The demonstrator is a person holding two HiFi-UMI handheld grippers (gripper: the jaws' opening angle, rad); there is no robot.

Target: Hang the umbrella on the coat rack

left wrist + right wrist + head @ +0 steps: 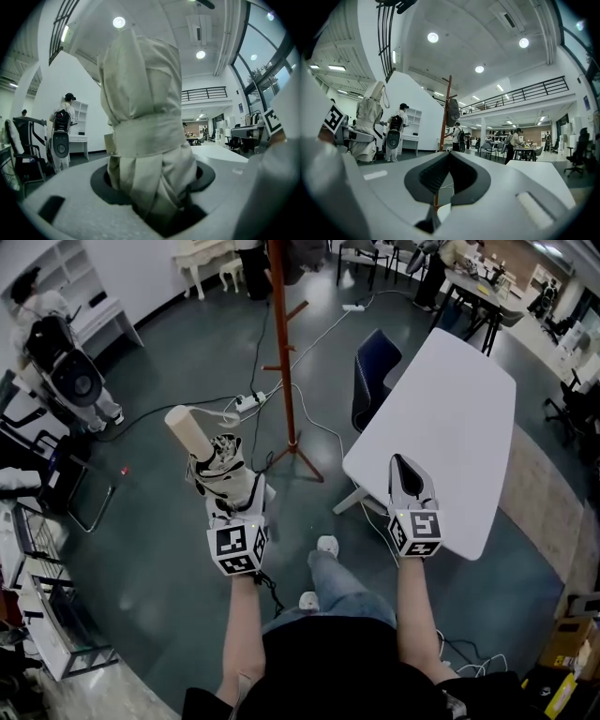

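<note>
While the left gripper (234,482) clamped the folded umbrella (214,454), the right gripper (404,465) had jaws together, empty. Ahead stood the coat rack (284,362), well apart.

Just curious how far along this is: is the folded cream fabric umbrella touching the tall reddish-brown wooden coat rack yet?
Apart. The head view shows dark floor between the umbrella and the coat rack.

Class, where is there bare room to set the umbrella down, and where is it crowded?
The table is bare throughout. Floor left of the person's feet is open too. Crowded: cables and a power strip round the coat rack.
</note>
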